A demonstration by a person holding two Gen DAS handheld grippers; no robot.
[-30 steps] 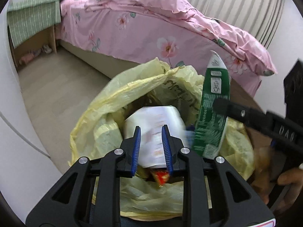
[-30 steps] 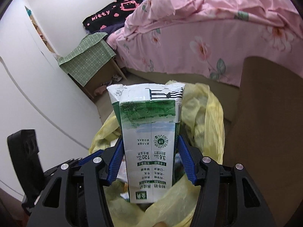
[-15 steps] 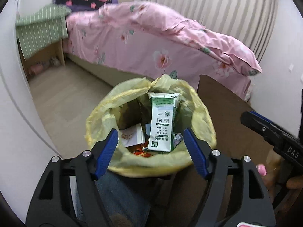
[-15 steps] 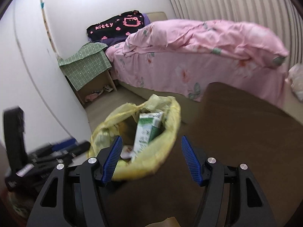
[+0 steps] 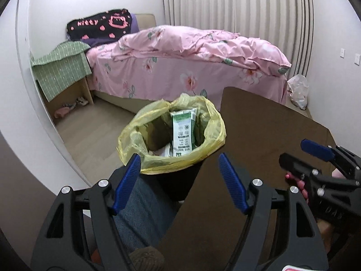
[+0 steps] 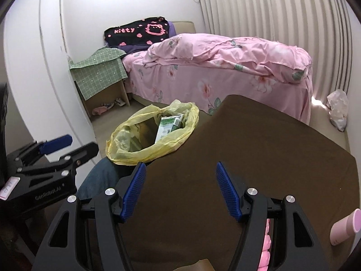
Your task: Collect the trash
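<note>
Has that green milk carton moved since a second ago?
Yes. The green milk carton was up between the right gripper's pads; now it stands inside the yellow trash bag, well beyond the open, empty pads.

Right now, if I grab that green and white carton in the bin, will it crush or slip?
The carton looks opened at the top, so it is probably empty, light and easy to squash. It leans loosely on the yellow bag, so it may tip when nudged. Its surface looks smooth, possibly slippery.
</note>
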